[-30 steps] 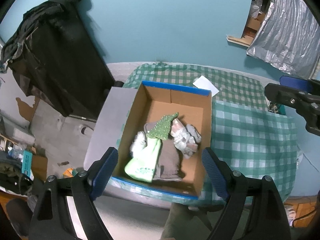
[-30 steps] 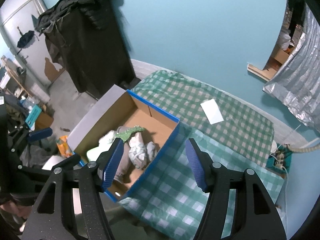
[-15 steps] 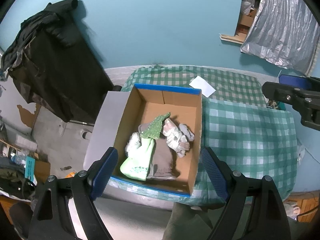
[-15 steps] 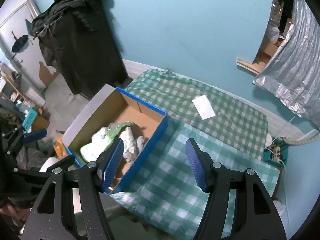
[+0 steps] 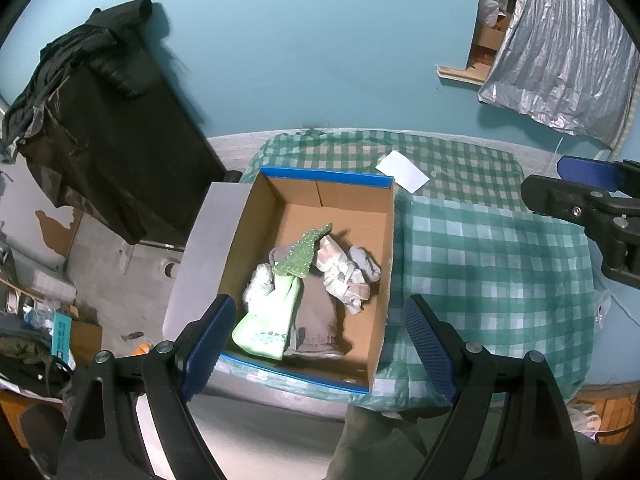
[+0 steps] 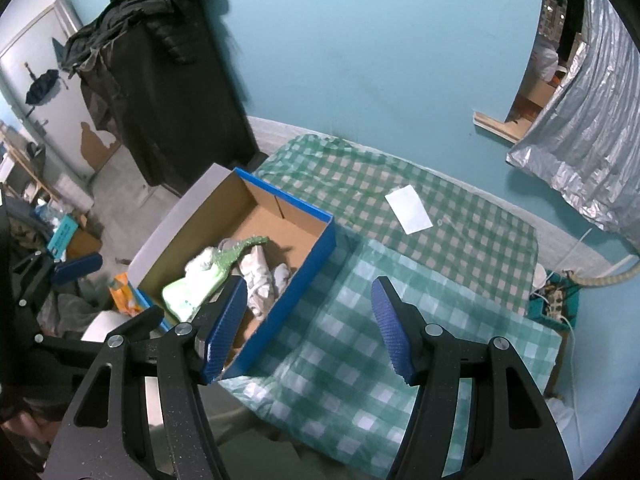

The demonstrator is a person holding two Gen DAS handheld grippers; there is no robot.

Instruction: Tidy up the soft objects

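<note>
An open cardboard box with a blue rim (image 5: 326, 176) (image 6: 316, 248) stands on the left side of a green checked table. Inside lie soft things: a light green sock (image 5: 268, 320) (image 6: 188, 292), a dotted green piece (image 5: 302, 254) (image 6: 236, 250), a grey-brown cloth (image 5: 316, 316) and crumpled white socks (image 5: 344, 276) (image 6: 260, 276). My left gripper (image 5: 316, 344) is open and empty, high above the box's near end. My right gripper (image 6: 308, 328) is open and empty, above the box's right wall and the cloth; it also shows at the right edge of the left wrist view (image 5: 584, 192).
The green checked tablecloth (image 5: 492, 264) (image 6: 400, 308) covers the table right of the box. A white card (image 5: 402, 170) (image 6: 408, 208) lies at the far side. A black covered cabinet (image 5: 108, 140) stands left, with clutter on the floor (image 5: 44, 320). A teal wall (image 5: 320, 48) is behind.
Both grippers have drawn back and up from the table, so the box and cloth look smaller. The things in the box have not moved. Both stay open.
</note>
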